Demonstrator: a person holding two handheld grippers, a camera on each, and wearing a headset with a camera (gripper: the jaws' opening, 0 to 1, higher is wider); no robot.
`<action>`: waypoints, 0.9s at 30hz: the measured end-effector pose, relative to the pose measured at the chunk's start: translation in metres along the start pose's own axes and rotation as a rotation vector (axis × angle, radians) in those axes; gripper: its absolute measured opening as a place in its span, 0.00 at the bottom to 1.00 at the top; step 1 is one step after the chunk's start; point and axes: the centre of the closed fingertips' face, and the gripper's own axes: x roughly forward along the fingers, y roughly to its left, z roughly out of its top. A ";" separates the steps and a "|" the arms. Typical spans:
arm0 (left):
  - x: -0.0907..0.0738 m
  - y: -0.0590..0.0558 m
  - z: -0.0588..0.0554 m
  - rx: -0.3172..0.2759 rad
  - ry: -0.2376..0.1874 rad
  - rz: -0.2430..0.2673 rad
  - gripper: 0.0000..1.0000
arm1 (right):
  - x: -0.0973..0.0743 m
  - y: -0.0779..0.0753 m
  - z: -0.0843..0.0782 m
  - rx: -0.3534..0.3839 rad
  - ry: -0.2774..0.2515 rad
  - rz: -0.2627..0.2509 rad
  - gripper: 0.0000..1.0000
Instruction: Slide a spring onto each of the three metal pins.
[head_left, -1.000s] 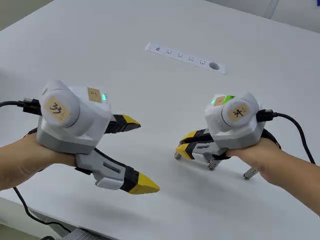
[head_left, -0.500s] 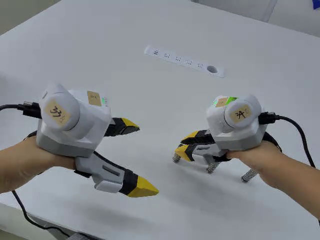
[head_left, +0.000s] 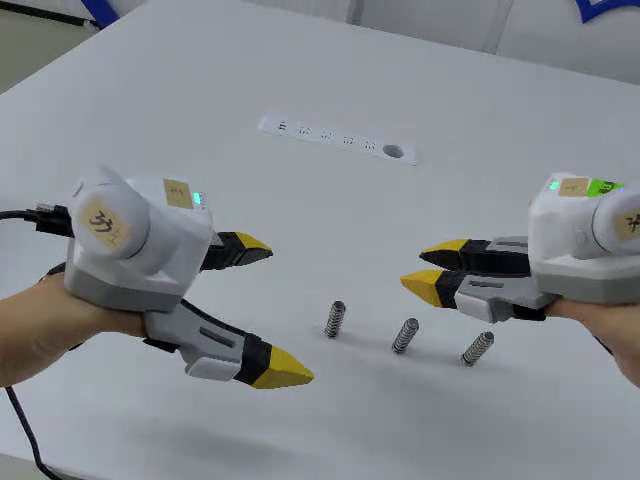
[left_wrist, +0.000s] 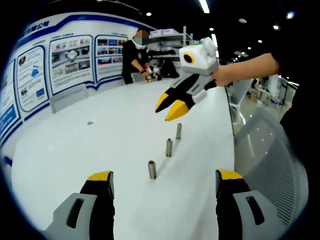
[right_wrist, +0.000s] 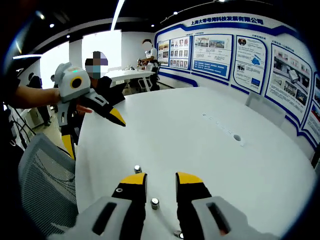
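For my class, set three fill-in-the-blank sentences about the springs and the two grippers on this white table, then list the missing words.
1. The white table carries ____ upright springs in a row.
2. The left gripper holds its jaws wide ____.
3. On the right gripper, each jaw ends in a ____ tip.

Missing words: three; open; yellow.

Bright, even overhead light; sharp, fisheye-warped edges.
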 end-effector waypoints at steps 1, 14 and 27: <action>0.000 0.000 0.002 -0.001 -0.002 0.000 0.85 | -0.010 -0.004 -0.005 0.000 0.002 -0.011 0.24; 0.002 -0.002 0.007 0.042 0.041 -0.015 0.95 | -0.081 -0.020 -0.039 0.048 -0.053 -0.074 0.35; -0.001 -0.001 0.009 0.053 0.057 -0.007 1.00 | -0.106 -0.003 -0.050 0.071 -0.085 0.013 0.64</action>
